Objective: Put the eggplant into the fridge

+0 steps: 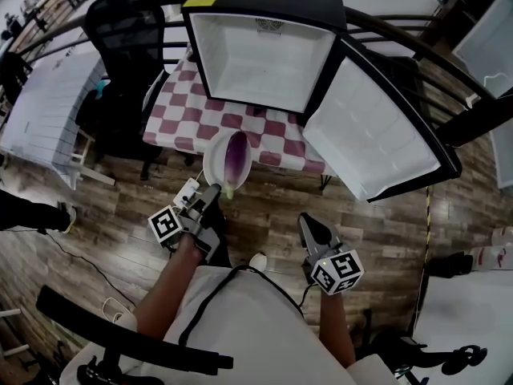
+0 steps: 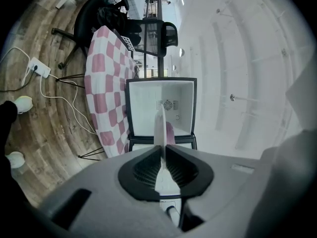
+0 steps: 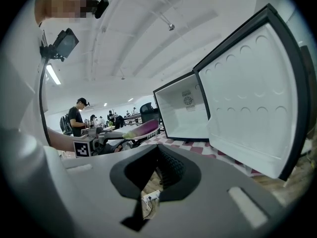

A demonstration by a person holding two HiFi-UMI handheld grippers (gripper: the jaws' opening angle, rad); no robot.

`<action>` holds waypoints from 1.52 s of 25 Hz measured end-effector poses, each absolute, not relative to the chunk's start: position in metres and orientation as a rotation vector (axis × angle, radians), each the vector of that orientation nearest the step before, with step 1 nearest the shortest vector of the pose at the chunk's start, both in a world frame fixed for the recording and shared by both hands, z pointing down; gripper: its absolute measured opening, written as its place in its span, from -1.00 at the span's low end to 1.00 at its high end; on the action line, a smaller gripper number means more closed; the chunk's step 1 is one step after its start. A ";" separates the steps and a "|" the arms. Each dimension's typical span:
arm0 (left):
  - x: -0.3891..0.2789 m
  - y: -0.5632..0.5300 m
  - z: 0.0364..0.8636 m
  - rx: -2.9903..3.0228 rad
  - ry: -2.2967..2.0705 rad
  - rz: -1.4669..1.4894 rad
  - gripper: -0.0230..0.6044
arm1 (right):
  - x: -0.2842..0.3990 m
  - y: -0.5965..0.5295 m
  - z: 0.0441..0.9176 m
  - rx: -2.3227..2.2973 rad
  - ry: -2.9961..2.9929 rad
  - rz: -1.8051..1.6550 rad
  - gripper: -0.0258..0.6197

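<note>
Left gripper (image 1: 214, 191) pinches a plate rim; right gripper (image 1: 313, 228) is closed on nothing.
The left jaws clamp the near rim of the white plate (image 1: 213, 165), held about level, and the purple eggplant (image 1: 236, 157) lies along the plate with its green stem end towards the gripper. The plate hangs at the near edge of the checked table (image 1: 189, 120), in front of the open fridge (image 1: 264, 58), whose door (image 1: 370, 144) is swung wide to the right. The right jaws are pressed together, low and apart from the plate.
</note>
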State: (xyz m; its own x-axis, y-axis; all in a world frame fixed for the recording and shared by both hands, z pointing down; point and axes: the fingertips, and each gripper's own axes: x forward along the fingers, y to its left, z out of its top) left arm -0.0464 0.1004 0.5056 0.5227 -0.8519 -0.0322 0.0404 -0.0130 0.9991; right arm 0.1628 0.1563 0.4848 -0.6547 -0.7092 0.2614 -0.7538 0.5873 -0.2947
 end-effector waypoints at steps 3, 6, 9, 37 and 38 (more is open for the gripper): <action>-0.058 0.078 0.510 1.414 -0.752 -0.804 -0.81 | 0.148 0.135 0.483 1.261 -2.686 0.581 -0.90; -0.071 0.052 0.510 1.419 -0.735 -0.785 -0.81 | 0.131 0.110 0.479 1.279 -2.679 0.575 -0.90; -0.083 0.023 0.507 1.431 -0.713 -0.764 -0.81 | 0.114 0.085 0.473 1.308 -2.677 0.571 -0.90; -0.136 -0.104 0.507 1.455 -0.554 -0.662 -0.80 | 0.036 -0.010 0.457 1.519 -2.550 0.562 -0.90; -0.140 -0.106 0.510 1.454 -0.552 -0.659 -0.80 | 0.033 -0.013 0.458 1.523 -2.543 0.561 -0.90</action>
